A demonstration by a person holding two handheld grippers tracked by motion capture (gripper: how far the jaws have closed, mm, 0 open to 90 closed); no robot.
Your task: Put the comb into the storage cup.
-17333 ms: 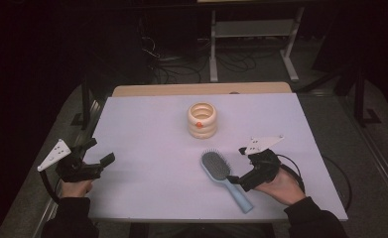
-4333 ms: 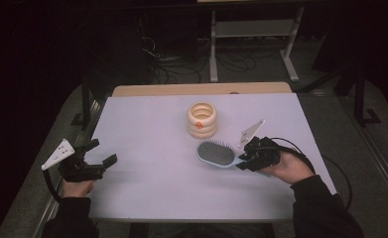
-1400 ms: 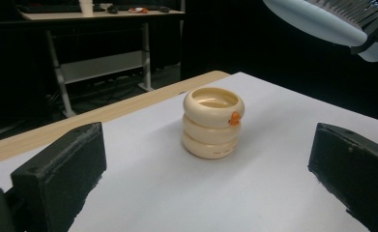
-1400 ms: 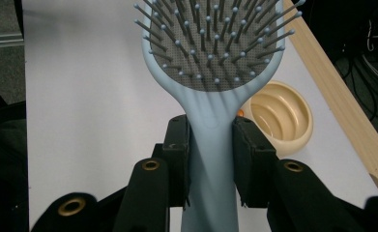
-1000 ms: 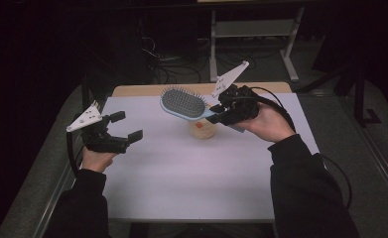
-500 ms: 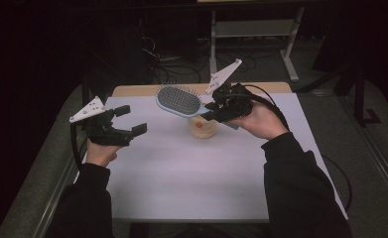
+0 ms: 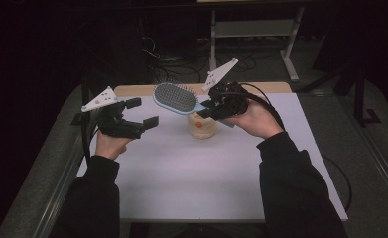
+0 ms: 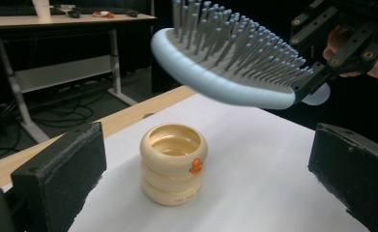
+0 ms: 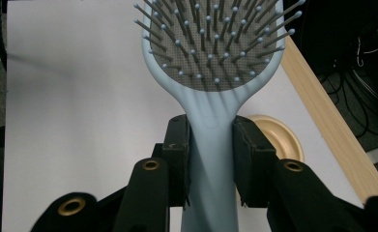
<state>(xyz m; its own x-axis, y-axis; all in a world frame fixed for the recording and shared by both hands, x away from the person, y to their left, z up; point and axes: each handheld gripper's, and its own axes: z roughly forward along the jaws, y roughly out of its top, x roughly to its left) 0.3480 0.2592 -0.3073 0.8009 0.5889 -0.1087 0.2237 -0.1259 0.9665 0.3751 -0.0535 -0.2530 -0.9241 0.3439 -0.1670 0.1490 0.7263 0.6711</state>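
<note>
While its handle is clamped between the right gripper's (image 9: 210, 162) closed jaws, a pale blue paddle hairbrush (image 7: 175, 97) hangs bristles-up above a cream ringed cup (image 8: 173, 163). Beyond the left gripper's (image 7: 138, 112) wide-open, empty jaws sit both, over the white table (image 7: 201, 183).

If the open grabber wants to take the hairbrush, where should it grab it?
Probably the hairbrush's pale blue rim, coming in from the left gripper's side. The right gripper already clamps the handle, and the bristles point up, so the smooth edges of the head are free.
</note>
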